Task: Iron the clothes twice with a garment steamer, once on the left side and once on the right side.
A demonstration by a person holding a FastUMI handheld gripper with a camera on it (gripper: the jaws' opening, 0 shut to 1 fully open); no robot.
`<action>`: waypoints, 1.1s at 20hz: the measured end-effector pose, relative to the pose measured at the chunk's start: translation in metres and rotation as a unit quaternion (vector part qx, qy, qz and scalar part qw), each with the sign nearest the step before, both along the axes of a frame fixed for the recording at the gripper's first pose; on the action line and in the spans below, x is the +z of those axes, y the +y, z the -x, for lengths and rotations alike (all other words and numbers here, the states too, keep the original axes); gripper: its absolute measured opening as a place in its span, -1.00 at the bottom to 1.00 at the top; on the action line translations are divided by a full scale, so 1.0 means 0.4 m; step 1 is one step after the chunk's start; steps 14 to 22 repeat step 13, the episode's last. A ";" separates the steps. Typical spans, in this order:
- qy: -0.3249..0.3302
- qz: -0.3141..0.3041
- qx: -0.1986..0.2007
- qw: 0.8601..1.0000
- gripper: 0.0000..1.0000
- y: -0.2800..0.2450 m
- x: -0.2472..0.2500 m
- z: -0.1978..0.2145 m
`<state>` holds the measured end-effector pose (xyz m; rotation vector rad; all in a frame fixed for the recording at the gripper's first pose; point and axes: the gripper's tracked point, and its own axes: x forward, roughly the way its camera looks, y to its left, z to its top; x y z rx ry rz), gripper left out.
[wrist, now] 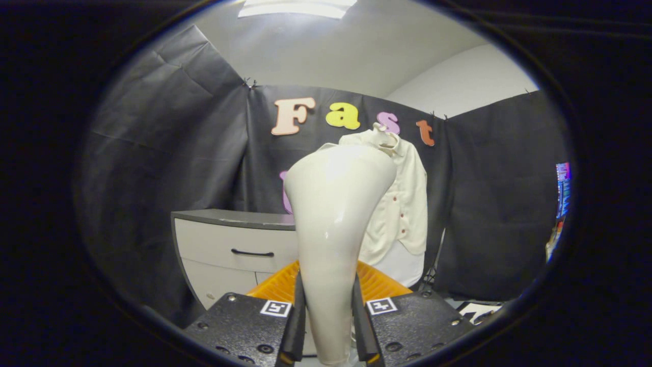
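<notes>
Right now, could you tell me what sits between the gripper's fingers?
The garment steamer, clamped by both fingers, its head rising before the hanging shirt.

Gripper [328,281], seen from its own camera. Two black blocks [239,323] with a rough, grainy surface carry the fingers [297,321], which are thin, flat, upright plates at the blocks' inner edges. Each block bears a square white marker [275,308] with a black pattern at its inner corner. Round dark screws [265,348] sit sunk in the blocks' faces. Both fingers press the steamer [336,204] between them.
</notes>
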<state>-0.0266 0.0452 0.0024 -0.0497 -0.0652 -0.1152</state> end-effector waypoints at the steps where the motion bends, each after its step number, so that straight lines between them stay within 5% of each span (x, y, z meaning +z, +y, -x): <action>1: 0.003 0.002 -0.008 1.000 -0.21 -0.008 -0.006 -0.003; 7: 0.001 -0.011 -0.028 1.000 -0.21 -0.031 -0.013 -0.042; 22: -0.003 -0.003 -0.003 1.000 -0.21 0.034 0.002 -0.122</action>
